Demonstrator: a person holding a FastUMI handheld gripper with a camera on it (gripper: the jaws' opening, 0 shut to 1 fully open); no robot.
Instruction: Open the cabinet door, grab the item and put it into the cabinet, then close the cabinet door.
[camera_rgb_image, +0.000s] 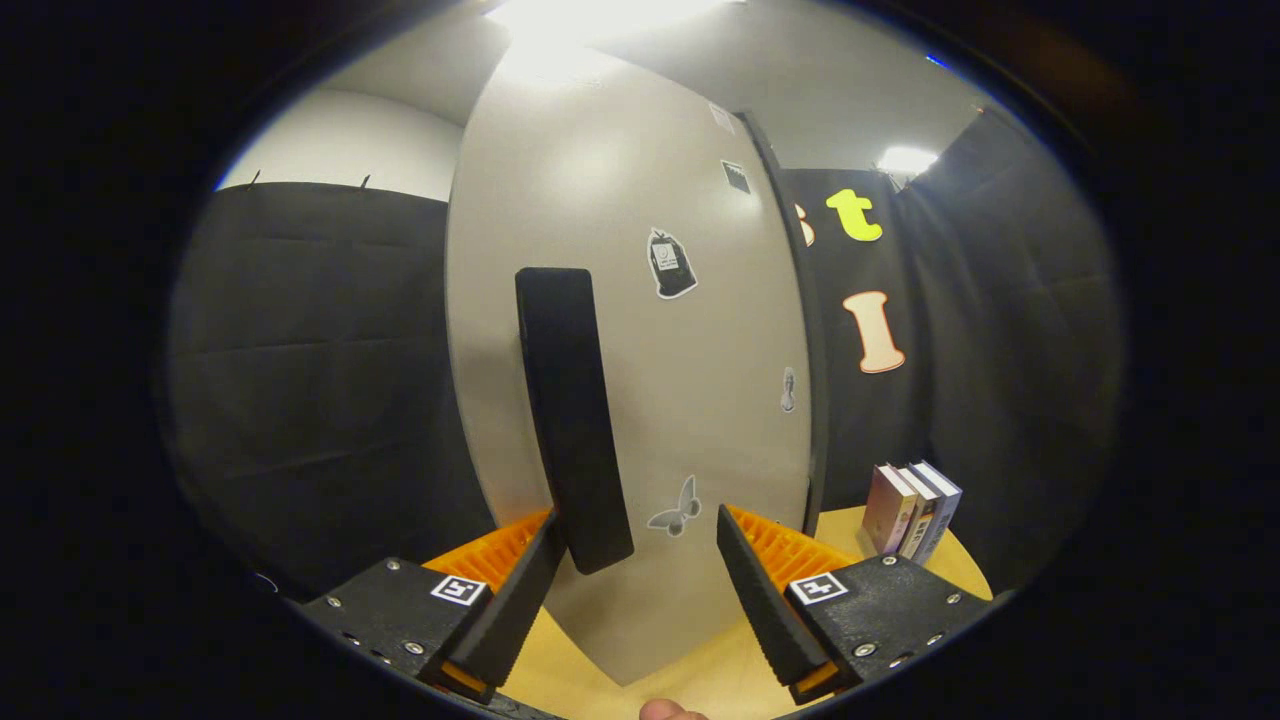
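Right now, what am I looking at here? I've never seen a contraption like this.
You're looking through a wide-angle camera that rides on a hand-held grabbing tool; a person carries it, no robot arm. The two wedge shapes at the bottom are its tongs, open and holding nothing. Just ahead stands a pale cabinet door with small stickers, and its tall black handle sits near the left finger, not yet gripped between both. Beyond the right finger, a few books stand upright on the wooden table. Black cloth walls the booth. The job is opening the door, putting an item inside and closing it.

spread fingers (768, 590) at cabinet door handle (575, 420)
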